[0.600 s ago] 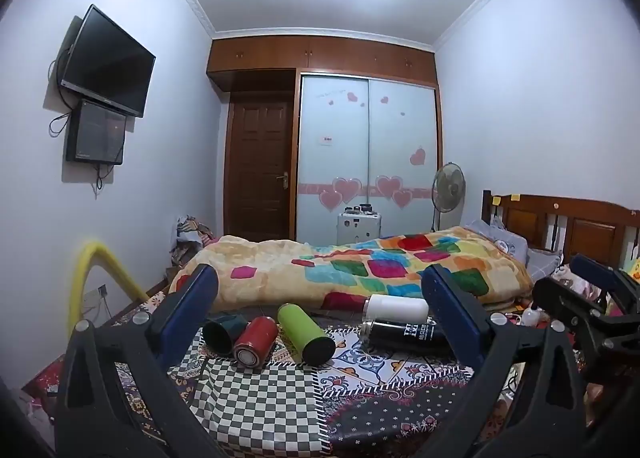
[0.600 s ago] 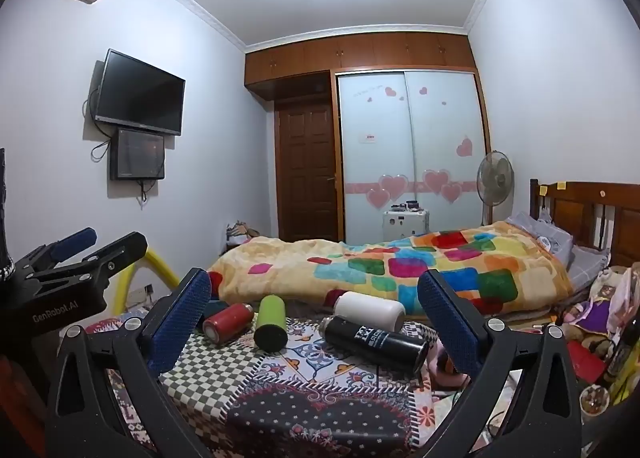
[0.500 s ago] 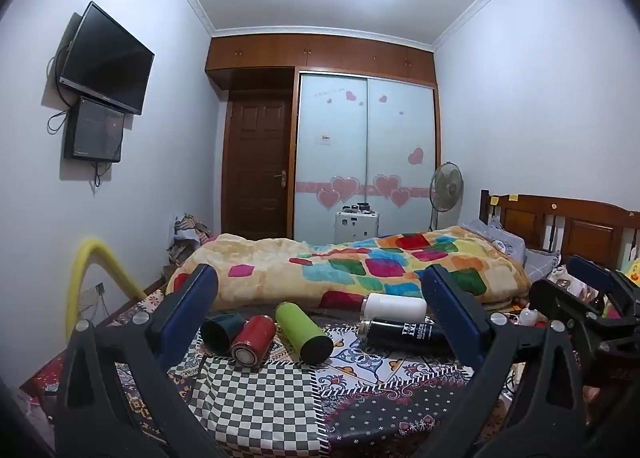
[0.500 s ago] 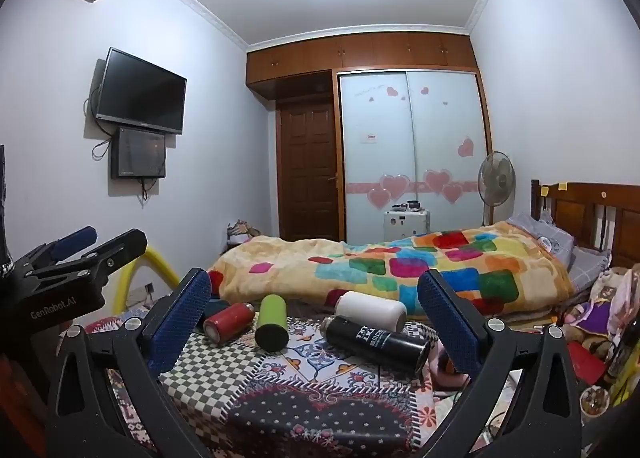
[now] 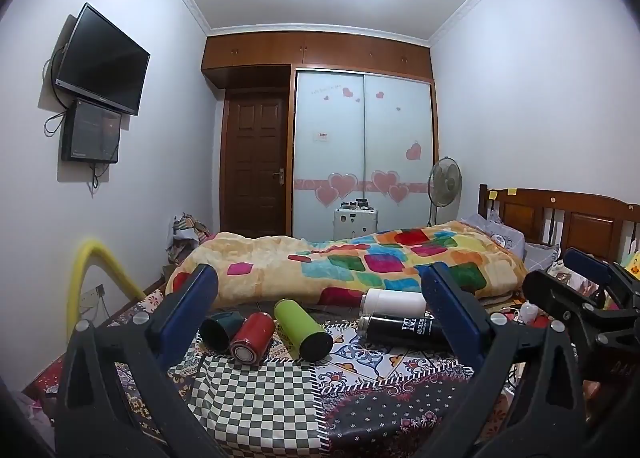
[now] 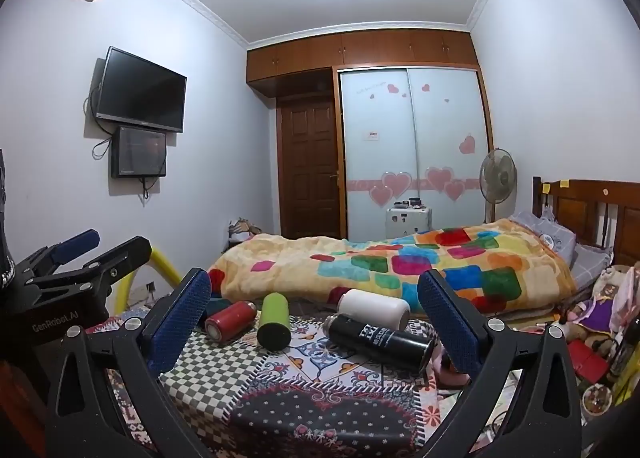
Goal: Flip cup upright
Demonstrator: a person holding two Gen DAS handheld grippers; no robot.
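Note:
Several cups lie on their sides on a patchwork-cloth table point(image 5: 260, 398). From left: a dark teal cup point(image 5: 218, 330), a red cup point(image 5: 253, 340), a green cup point(image 5: 302, 328), a white cup point(image 5: 394, 302) and a black cup point(image 5: 404, 332) in front of it. They also show in the right wrist view: red point(image 6: 230, 320), green point(image 6: 274, 320), white point(image 6: 374, 308), black point(image 6: 380, 338). My left gripper point(image 5: 320, 322) is open and empty, short of the cups. My right gripper point(image 6: 314, 322) is open and empty, short of them too.
A bed with a colourful quilt point(image 5: 360, 262) stands right behind the table. A yellow foam tube point(image 5: 94, 270) curves at the left. Toys and clutter point(image 6: 600, 310) lie at the right. A door and wardrobe are at the far wall.
Both views have shifted only slightly; the cups lie as before and both grippers stay open.

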